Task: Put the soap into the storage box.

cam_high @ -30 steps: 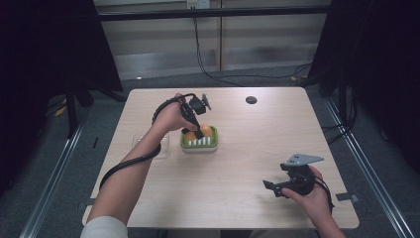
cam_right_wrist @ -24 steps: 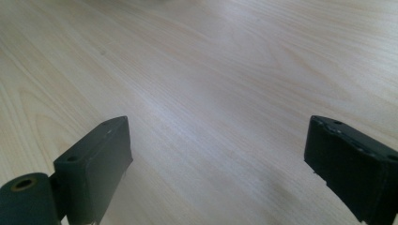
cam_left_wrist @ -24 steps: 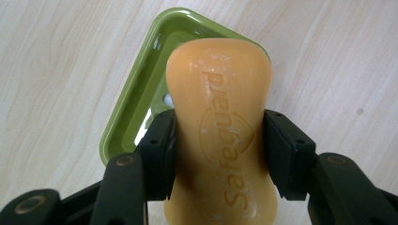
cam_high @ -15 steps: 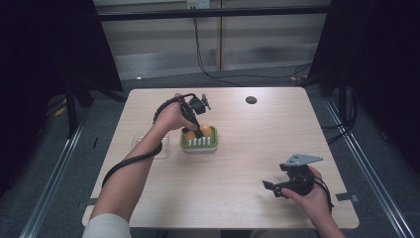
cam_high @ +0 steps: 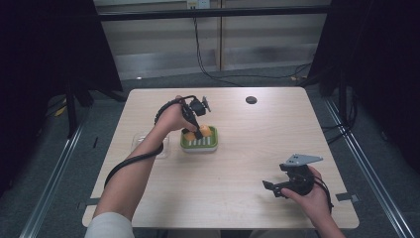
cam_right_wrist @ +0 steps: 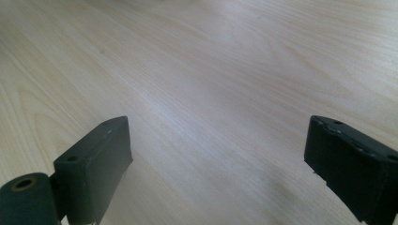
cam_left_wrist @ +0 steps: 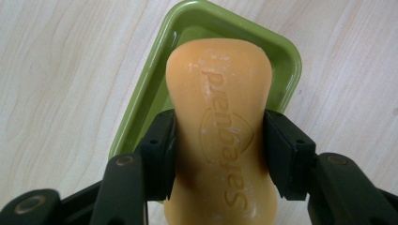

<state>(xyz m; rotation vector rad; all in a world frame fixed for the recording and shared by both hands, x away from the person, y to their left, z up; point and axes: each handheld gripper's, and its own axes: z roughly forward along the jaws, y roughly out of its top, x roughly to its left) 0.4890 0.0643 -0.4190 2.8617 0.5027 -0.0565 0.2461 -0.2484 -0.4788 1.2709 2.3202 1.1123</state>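
Orange soap bar (cam_left_wrist: 220, 140) clamped between left gripper (cam_high: 198, 130) jaws, held over green soap dish (cam_left_wrist: 141, 108) on table (cam_high: 237, 163). Step: placing soap in dish. Next: lower, then release. Right gripper (cam_high: 277, 188) idle near table edge, jaws spread wide, holding nothing.

An orange soap bar (cam_left_wrist: 220, 136), its face stamped with raised lettering in the same orange and dusted with pale flecks, sits between my matte black jaws above a glossy olive-green soap dish (cam_left_wrist: 141, 108). From the high view the dish (cam_high: 187, 144) shows a white-and-green striped insert. My left gripper (cam_high: 196, 128) is black, as is its trailing cable; my right gripper (cam_high: 271, 188) is black, topped by a grey plate. The table (cam_high: 237, 163) is pale beige wood with fine wavy grain and carries one small dark round spot (cam_high: 251, 99).
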